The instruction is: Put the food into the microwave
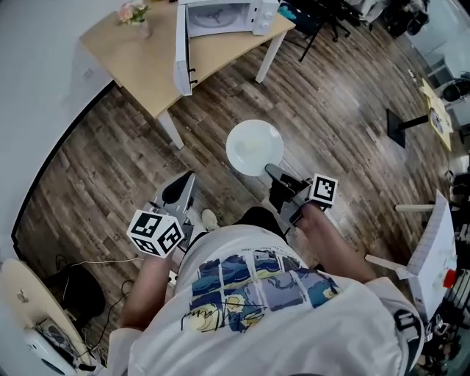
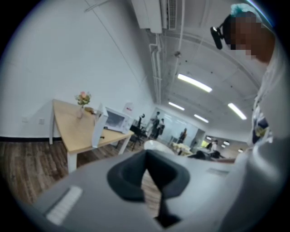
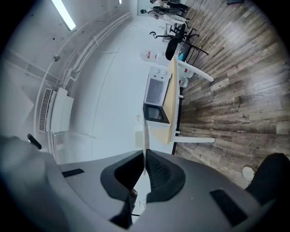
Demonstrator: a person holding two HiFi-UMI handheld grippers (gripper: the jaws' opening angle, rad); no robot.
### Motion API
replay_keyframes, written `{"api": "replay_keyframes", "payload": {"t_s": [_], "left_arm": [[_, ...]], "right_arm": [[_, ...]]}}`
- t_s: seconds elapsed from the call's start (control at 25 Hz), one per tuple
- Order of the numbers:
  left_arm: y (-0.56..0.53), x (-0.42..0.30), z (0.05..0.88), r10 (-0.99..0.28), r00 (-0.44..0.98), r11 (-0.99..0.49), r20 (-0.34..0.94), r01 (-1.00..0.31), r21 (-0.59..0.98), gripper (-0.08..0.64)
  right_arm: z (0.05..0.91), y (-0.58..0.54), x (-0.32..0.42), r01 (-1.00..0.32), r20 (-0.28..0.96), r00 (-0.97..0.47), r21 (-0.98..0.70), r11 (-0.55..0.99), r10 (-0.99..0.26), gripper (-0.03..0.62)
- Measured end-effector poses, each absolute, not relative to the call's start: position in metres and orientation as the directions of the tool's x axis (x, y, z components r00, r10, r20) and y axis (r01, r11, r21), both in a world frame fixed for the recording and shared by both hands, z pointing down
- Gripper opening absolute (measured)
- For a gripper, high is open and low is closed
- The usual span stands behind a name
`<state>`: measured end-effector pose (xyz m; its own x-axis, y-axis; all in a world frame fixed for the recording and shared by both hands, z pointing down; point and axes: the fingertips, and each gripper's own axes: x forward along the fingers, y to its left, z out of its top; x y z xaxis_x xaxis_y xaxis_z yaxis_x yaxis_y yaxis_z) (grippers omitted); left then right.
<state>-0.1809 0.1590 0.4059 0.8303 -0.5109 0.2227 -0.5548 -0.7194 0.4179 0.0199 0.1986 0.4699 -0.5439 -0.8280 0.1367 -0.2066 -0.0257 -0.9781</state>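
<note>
Right gripper (image 1: 272, 172) pinches the white plate (image 1: 254, 147) by its rim; we hold it over the plank floor (image 1: 338, 110). Our left gripper (image 1: 187, 181) is pressed together, empty. 1 microwave (image 1: 220, 16), door open, stands at the far corner of the table (image 1: 143, 66).

microwave (image 1: 220, 18) cut by top edge, plate (image 1: 231, 147) contents too pale to tell

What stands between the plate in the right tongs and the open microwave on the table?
Nothing visible blocks the way. In the head view only bare wooden floor lies between the plate, held by the right tongs, and the table. The microwave stands with its door swung open.
</note>
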Motion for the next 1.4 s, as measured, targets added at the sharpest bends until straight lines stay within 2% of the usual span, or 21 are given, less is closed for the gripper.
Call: {"api": "replay_keyframes", "payload": {"t_s": [0.44, 0.92, 1.4], "left_arm": [[0.053, -0.188, 0.406, -0.562, 0.798, -0.681, 0.215, -0.595, 0.428, 0.005], [-0.123, -0.147, 0.382, -0.654, 0.709, -0.613, 0.264, -0.701, 0.363, 0.005], [-0.204, -0.126, 0.372, -0.759, 0.594, -0.512, 0.268, -0.798, 0.319, 0.005]], "right_arm": [[0.483, 0.068, 0.043, -0.176, 0.137, -0.504, -0.983, -0.054, -0.853, 0.015], [0.499, -0.151, 0.095, -0.159, 0.149, -0.581, -0.985, -0.067, -0.8, 0.015], [0.528, -0.329, 0.131, -0.164, 0.15, -0.621, -0.985, -0.059, -0.769, 0.015]]}}
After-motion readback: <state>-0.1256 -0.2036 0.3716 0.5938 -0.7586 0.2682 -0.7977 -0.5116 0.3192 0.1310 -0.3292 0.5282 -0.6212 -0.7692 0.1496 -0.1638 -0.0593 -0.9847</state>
